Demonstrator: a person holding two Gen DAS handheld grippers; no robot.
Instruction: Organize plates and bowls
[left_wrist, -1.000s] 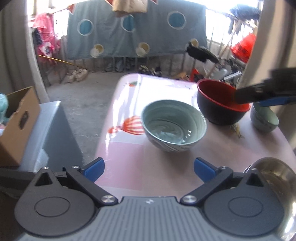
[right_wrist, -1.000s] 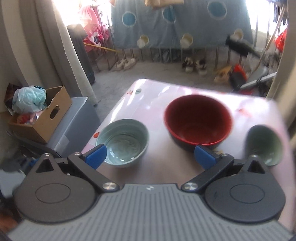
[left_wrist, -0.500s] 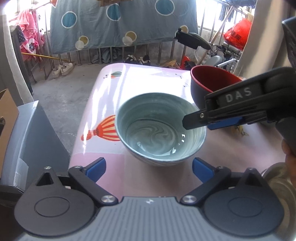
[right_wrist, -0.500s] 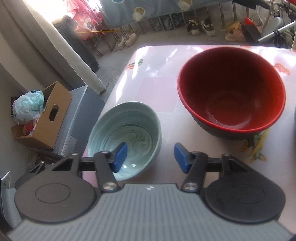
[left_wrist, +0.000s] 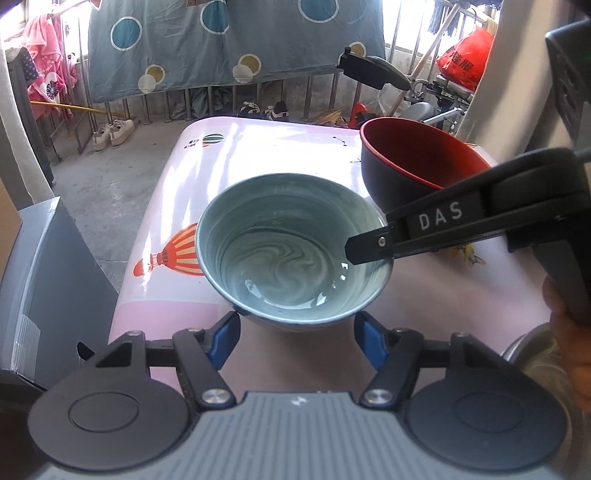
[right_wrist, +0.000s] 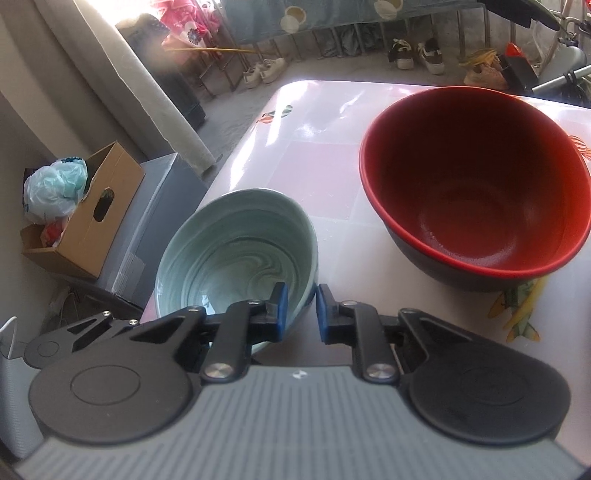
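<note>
While the teal bowl (left_wrist: 293, 254) stands on the pink desk (left_wrist: 258, 155), both tools converge on it from different sides. The right tool (right_wrist: 298, 310) straddles the bowl's rim, one pad inside the bowl and one outside the wall, its jaws closing nearly together on that rim. The left tool (left_wrist: 295, 338) sits at the bowl's near side, its jaws closing with the bowl's base between them but not clearly touching. The red bowl (right_wrist: 472, 192) stands just beyond the teal bowl, apart from it. The right view shows the rim between the pads; the left view shows only that tool's outer finger crossing the bowl.
</note>
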